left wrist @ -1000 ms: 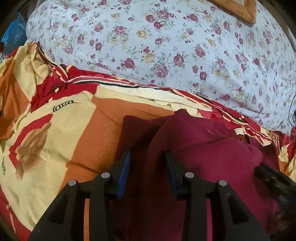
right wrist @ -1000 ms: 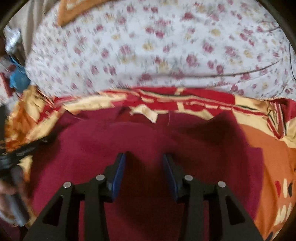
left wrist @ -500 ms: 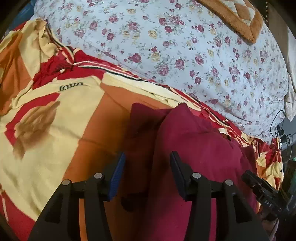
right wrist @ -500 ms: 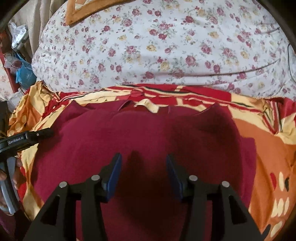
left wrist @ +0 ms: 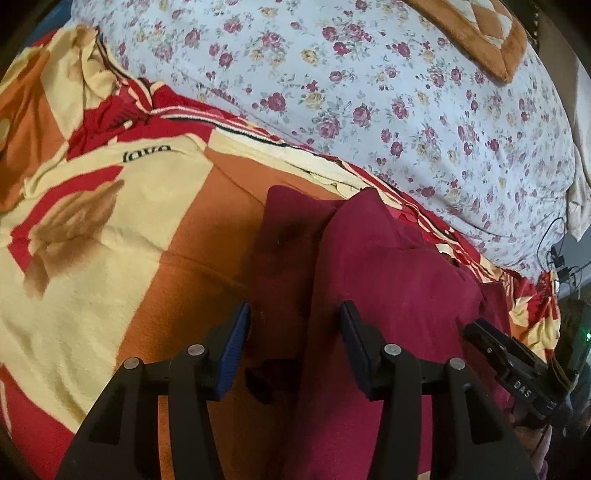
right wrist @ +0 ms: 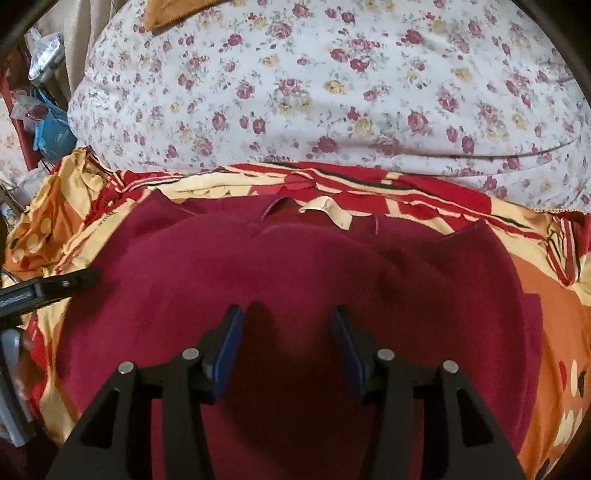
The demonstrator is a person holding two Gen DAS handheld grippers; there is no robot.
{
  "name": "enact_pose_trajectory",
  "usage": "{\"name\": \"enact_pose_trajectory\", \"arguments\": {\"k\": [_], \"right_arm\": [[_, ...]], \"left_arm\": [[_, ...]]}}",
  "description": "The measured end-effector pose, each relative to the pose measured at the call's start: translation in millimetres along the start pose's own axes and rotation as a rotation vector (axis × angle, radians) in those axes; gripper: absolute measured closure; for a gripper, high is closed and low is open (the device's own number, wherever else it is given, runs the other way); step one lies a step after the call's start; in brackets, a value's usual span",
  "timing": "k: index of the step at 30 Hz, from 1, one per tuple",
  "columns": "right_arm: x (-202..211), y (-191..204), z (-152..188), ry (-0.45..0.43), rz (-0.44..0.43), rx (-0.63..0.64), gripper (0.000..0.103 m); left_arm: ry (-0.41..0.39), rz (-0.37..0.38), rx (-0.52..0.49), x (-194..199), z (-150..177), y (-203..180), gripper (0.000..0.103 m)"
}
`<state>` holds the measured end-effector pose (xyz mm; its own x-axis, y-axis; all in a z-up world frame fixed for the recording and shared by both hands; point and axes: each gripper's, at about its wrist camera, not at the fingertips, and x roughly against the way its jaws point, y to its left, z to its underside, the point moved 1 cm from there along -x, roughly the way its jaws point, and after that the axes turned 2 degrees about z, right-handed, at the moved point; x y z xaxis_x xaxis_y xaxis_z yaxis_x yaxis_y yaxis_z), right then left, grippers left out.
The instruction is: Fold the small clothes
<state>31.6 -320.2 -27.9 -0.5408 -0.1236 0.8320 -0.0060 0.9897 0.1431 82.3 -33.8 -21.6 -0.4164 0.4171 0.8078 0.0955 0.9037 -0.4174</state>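
Observation:
A dark red garment [left wrist: 388,266] lies spread on a patterned blanket [left wrist: 110,221], its left side doubled over in a long fold. My left gripper [left wrist: 294,308] hovers open over that folded left edge, with cloth below its blue pads and nothing pinched. In the right wrist view the garment [right wrist: 295,266] fills the middle, with a cream neck label [right wrist: 328,210] at its far edge. My right gripper [right wrist: 286,312] stands open above the garment's middle, holding nothing. The left gripper's tip [right wrist: 85,277] shows at the garment's left edge, the right gripper [left wrist: 476,332] at its right.
A big floral-print duvet [right wrist: 332,92] bulges behind the blanket [right wrist: 546,295]. An orange cushion [left wrist: 469,33] lies on top of it. Cables [left wrist: 550,236] hang at the far right, and bags and clutter [right wrist: 48,122] sit at the far left beside the bed.
Both grippers' jaws have spread wider apart. The left gripper has swung sideways and rolled, so more blanket shows on its left. The garment lies as before.

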Motion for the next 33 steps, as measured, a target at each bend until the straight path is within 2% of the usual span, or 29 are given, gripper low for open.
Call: {"name": "enact_pose_trajectory", "arguments": {"k": [3,5,7,13,17,18,19,22,23,26,28,31,33], "right_arm": [[9.4,-3.6,3.8,-0.007,-0.006,0.002,0.046],[11.3,-9.7,6.3,-0.008,-0.012,-0.011,0.042],[8.2,-17.2,8.2,0.004,-0.028,-0.039,0.042],[10.7,-18.9,8.1,-0.006,-0.054,-0.050,0.041],[12.9,-22.3,7.4,-0.010,-0.076,-0.060,0.041],[12.8,-23.6,7.5,-0.009,-0.076,-0.063,0.041],[12.2,-26.9,7.0,-0.010,-0.074,-0.068,0.041],[9.4,-35.0,4.6,-0.026,-0.032,-0.075,0.041],[7.5,-37.7,3.9,-0.031,-0.008,-0.077,0.041],[1.8,-40.9,2.4,-0.031,0.021,-0.075,0.048],[1.2,-37.9,1.8,-0.031,0.037,-0.048,0.050],[4.5,-42.5,1.7,-0.033,0.006,-0.068,0.050],[7.8,-51.8,2.7,-0.032,-0.022,-0.117,0.050]], "left_arm": [[0.019,0.055,0.044,-3.8,1.6,8.1,0.061],[0.041,0.080,0.078,-10.3,3.6,14.0,0.047],[0.028,0.096,0.086,-11.9,4.8,14.5,0.046],[0.022,0.051,0.016,-19.4,6.0,0.7,0.038],[0.007,0.021,-0.019,-24.7,7.0,-8.3,0.038],[0.005,0.024,-0.023,-24.8,7.2,-8.9,0.043],[0.005,0.025,-0.029,-24.8,7.1,-9.4,0.057],[0.003,0.031,-0.048,-18.4,8.0,-16.3,0.085],[0.002,0.026,-0.057,-15.5,8.0,-19.5,0.089],[-0.001,0.016,-0.100,-1.7,6.3,-36.5,0.092],[0.002,0.037,-0.098,7.6,3.1,-45.0,0.092],[0.010,0.095,-0.091,25.5,-2.9,-65.9,0.092],[0.011,0.108,-0.123,36.0,-4.7,-91.5,0.092]]}}
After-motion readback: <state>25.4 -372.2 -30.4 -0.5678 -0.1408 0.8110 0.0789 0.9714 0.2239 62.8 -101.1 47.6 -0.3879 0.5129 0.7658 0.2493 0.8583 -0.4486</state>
